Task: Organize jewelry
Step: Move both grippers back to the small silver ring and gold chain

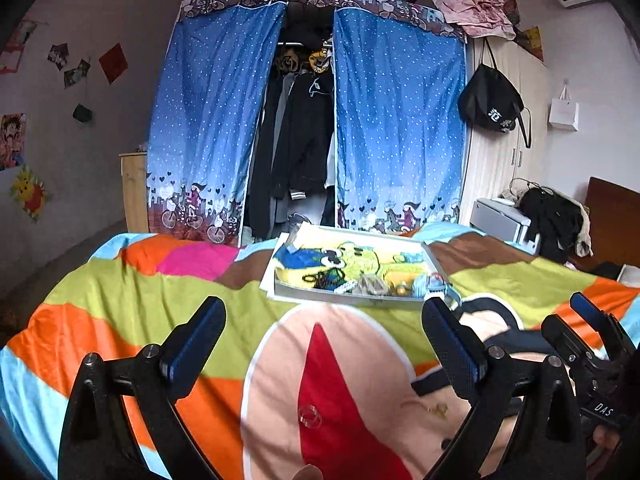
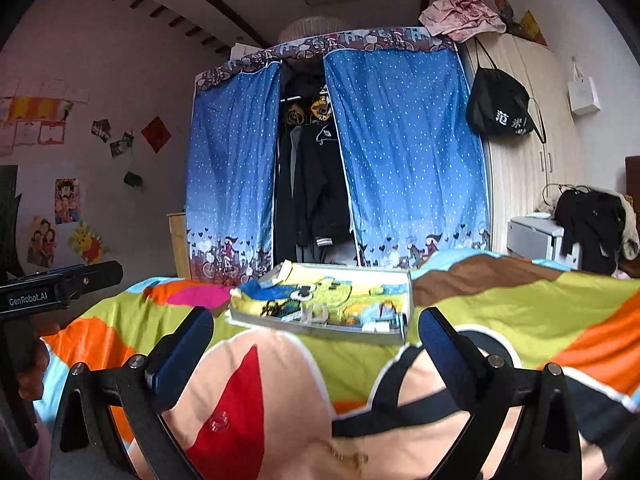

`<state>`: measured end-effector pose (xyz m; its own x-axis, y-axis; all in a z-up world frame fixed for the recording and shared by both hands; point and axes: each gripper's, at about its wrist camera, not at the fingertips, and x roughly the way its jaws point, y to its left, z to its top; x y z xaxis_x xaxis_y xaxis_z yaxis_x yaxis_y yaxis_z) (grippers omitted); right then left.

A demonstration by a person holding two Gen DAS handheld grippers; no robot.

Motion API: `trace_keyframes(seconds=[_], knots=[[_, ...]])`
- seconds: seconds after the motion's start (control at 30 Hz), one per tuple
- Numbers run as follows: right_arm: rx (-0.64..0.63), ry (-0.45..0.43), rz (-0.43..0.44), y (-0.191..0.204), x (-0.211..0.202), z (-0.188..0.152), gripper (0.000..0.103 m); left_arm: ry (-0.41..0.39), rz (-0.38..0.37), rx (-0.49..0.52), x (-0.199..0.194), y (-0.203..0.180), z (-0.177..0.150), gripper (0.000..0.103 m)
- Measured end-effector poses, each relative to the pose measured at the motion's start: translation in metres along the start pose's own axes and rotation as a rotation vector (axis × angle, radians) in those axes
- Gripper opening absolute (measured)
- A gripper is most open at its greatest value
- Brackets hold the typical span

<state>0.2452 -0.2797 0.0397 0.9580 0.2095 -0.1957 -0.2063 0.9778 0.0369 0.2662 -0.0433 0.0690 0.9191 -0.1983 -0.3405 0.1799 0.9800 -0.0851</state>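
Observation:
A white tray [image 1: 344,298] lined with a cartoon print lies on the bed and holds a dark beaded piece [image 1: 320,278], clear bits and small gold pieces [image 1: 400,289]. Nearer me on the blanket lie a small clear ring-like piece [image 1: 309,416] and a thin gold chain [image 1: 434,408]. My left gripper [image 1: 323,306] hovers open above them with nothing between its fingers. In the right wrist view my right gripper [image 2: 316,316] is open too and holds nothing, short of the tray [image 2: 320,331]. The clear piece [image 2: 219,420] and the chain [image 2: 348,456] lie low between its fingers.
A bright patchwork cartoon blanket [image 1: 120,300] covers the bed. Behind the tray stands a blue-curtained wardrobe [image 1: 208,120] with dark clothes, then a white cabinet [image 1: 500,220] and a chair piled with clothing at the right. A hand [image 2: 36,364] holds the left gripper's handle.

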Motion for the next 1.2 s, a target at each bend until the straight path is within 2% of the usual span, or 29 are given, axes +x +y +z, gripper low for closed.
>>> trace_keyframes(seconds=[0.23, 0.47, 0.6, 0.8, 1.07, 1.2], knots=[[0.005, 0.053, -0.017, 0.012, -0.030, -0.024, 0.103, 0.010, 0.004, 0.000, -0.029, 0.007, -0.026, 0.096], [0.033, 0.144, -0.035, 0.017, -0.039, -0.044, 0.103, 0.059, 0.023, -0.003, -0.035, 0.022, -0.057, 0.096], [0.065, 0.209, -0.048, 0.015, -0.034, -0.053, 0.103, 0.119, 0.031, -0.009, -0.029, 0.033, -0.081, 0.096], [0.124, 0.365, -0.082, 0.005, -0.009, -0.070, 0.103, 0.236, 0.036, -0.045, -0.007, 0.045, -0.112, 0.096], [0.152, 0.524, -0.129, 0.000, 0.015, -0.093, 0.103, 0.393, 0.014, -0.063, 0.025, 0.046, -0.128, 0.096], [0.144, 0.572, -0.144, 0.001, 0.022, -0.099, 0.103, 0.427, 0.019, -0.063, 0.031, 0.044, -0.133, 0.096]])
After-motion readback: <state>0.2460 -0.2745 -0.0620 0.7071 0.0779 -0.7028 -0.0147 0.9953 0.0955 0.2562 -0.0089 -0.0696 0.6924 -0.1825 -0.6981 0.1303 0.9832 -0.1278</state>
